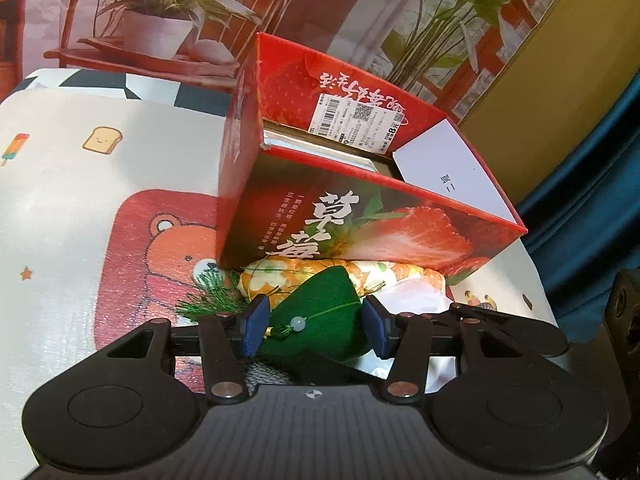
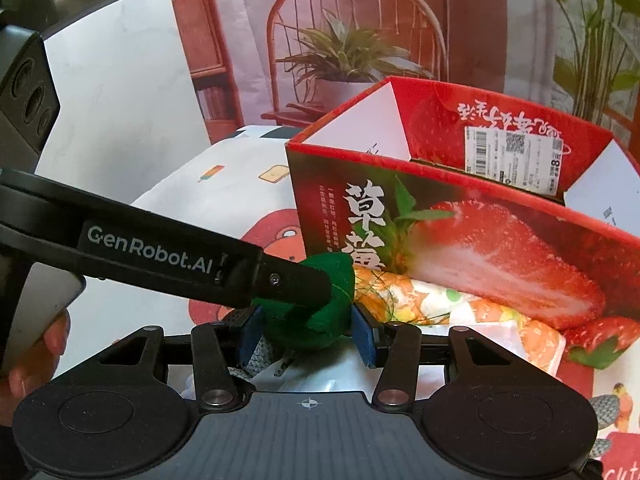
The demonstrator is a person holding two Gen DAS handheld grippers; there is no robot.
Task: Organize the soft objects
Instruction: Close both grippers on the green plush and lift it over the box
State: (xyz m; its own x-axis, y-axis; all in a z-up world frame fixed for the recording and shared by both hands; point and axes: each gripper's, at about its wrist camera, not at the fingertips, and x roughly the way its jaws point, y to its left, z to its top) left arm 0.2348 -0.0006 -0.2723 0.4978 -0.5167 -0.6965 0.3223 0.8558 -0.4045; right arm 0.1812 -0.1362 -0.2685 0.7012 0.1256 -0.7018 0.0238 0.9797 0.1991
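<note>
Green zongzi-shaped sachet (image 1: 320, 312) with bead and tassel sits clamped between both the left gripper (image 1: 316, 322) and right gripper (image 2: 306, 330) pads. Behind it lies an orange floral pouch (image 1: 360, 276). Beyond stands an open red strawberry box (image 1: 360, 216) printed "草莓", with a barcode label (image 1: 356, 120) showing "8"; the left gripper's arm reads "GenRobot.AI".

Both grippers tilt downward, close together. The left gripper (image 1: 316, 326) has its blue pads (image 1: 253, 325) half apart, each against a side of the green sachet (image 1: 320, 320). The right gripper (image 2: 306, 334) is likewise closed on it from another side. A person's fingers (image 2: 36, 364) hold the left one's handle.
</note>
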